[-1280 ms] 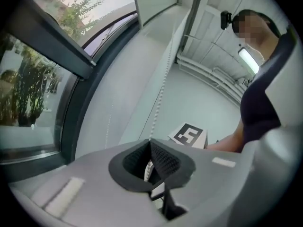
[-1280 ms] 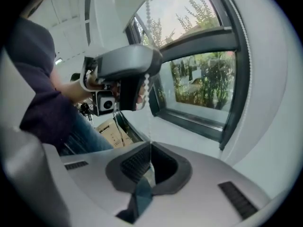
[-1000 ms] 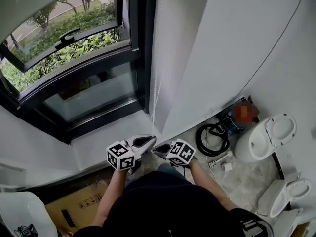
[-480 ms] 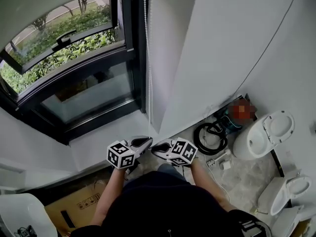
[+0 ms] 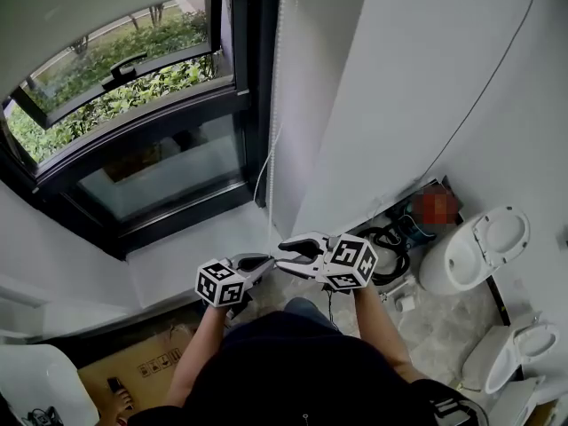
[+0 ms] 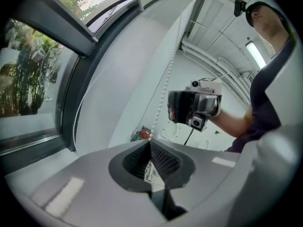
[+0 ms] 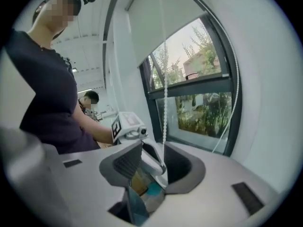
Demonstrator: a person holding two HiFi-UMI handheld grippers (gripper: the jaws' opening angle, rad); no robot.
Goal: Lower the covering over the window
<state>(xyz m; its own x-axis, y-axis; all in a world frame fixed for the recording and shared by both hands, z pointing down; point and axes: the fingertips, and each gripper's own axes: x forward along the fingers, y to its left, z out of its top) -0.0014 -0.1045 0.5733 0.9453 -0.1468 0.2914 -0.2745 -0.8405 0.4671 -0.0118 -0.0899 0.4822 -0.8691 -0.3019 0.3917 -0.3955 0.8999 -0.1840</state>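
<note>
A white roller blind (image 5: 106, 3) covers only the top of the dark-framed window (image 5: 133, 149). Its white bead chain (image 5: 273, 105) hangs down the right side of the frame. My left gripper (image 5: 264, 262) is shut on the bead chain (image 6: 165, 79), which runs down into its closed tips (image 6: 150, 143). My right gripper (image 5: 286, 257) sits just above and to the right of the left one. Its jaws have just been opening, and the chain (image 7: 164, 103) hangs free between the spread pads (image 7: 127, 163) of my right gripper (image 7: 158, 160). The blind's lower edge (image 7: 161, 46) shows in the right gripper view.
White wall panels (image 5: 399, 87) stand right of the window. On the floor below are a coiled black hose (image 5: 390, 238), white toilets (image 5: 475, 251) and a cardboard box (image 5: 142, 371). A white sill (image 5: 186, 256) runs under the window.
My right gripper has risen along the chain and its jaws have opened. My left gripper has sunk a little, still closed on the chain.
</note>
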